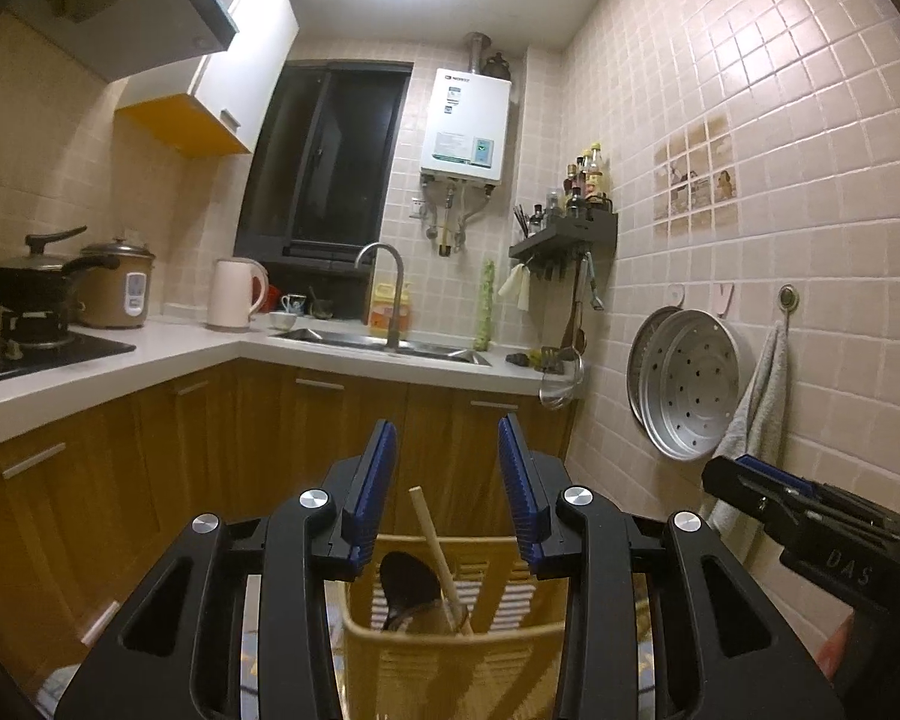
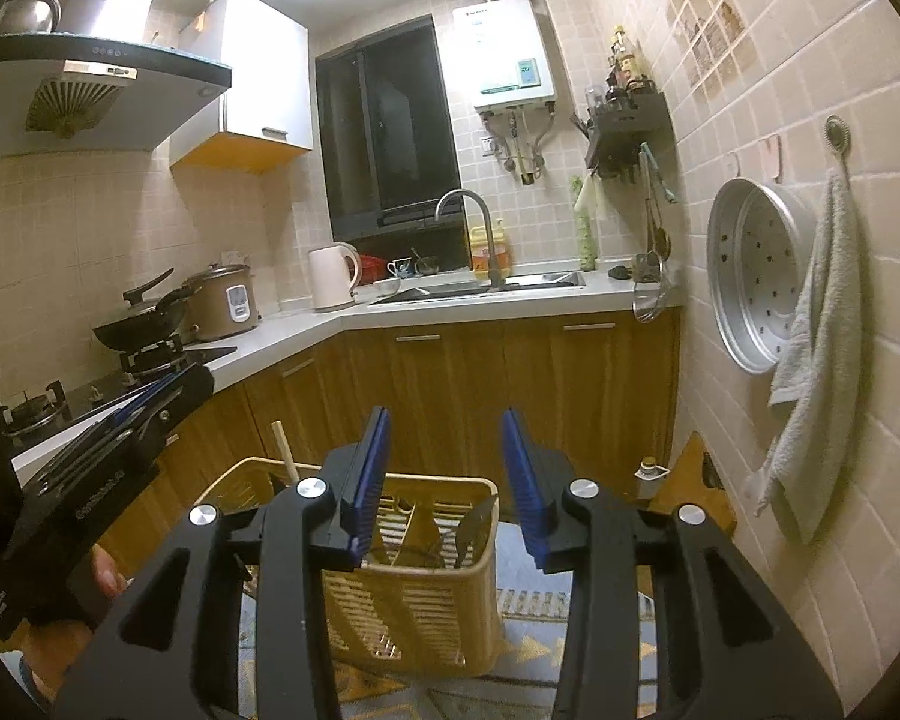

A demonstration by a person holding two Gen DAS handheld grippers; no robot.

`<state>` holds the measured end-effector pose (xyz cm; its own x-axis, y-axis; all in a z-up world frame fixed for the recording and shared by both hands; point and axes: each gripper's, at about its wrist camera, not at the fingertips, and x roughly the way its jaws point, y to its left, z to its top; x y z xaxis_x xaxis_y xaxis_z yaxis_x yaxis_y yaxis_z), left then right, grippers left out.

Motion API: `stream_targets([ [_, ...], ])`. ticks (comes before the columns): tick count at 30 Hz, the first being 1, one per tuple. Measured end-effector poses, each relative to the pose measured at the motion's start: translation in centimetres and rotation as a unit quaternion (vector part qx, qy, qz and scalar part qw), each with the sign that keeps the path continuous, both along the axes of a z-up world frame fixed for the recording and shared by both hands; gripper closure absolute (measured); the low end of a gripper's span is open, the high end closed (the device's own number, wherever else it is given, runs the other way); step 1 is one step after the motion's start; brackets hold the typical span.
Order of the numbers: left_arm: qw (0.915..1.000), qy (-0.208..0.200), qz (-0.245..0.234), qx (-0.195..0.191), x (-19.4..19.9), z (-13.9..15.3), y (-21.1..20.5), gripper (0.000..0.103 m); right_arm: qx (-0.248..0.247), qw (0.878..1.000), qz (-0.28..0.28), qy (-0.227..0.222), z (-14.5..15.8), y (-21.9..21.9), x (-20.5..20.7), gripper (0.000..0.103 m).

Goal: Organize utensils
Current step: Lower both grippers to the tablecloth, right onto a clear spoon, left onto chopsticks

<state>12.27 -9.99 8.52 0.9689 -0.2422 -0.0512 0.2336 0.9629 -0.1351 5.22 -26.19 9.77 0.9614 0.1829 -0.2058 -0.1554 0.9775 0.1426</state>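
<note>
We see a kitchen with a white counter [image 2: 306, 330]. Below it, our yellow basket [image 2: 414, 588] holds a wooden stick [image 1: 435, 540] and dark spoon [image 1: 405, 585]. Our left gripper [image 1: 447, 450] and right gripper [image 2: 444, 438] are both spread wide, holding nothing.

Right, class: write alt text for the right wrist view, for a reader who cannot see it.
The open right hand-held gripper hovers above a yellow slatted utensil basket holding a wooden stick and dark utensils. The left hand-held gripper shows at the left edge. Behind are wooden kitchen cabinets and a sink.
</note>
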Motion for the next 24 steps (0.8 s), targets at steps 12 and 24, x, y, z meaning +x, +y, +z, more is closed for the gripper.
stream_targets([
  [12, 0.999, 0.033, -0.029, -0.005, -6.1, 0.7, 2.6, 0.068, -0.027, 0.999, 0.005, 0.016, 0.4, 1.0, -6.5, 0.068],
  [24, 0.9707, 0.236, -0.041, -0.017, -7.8, -3.8, 9.0, 0.068, -0.05, 0.974, 0.005, 0.221, -4.1, 1.6, -7.2, 0.068],
])
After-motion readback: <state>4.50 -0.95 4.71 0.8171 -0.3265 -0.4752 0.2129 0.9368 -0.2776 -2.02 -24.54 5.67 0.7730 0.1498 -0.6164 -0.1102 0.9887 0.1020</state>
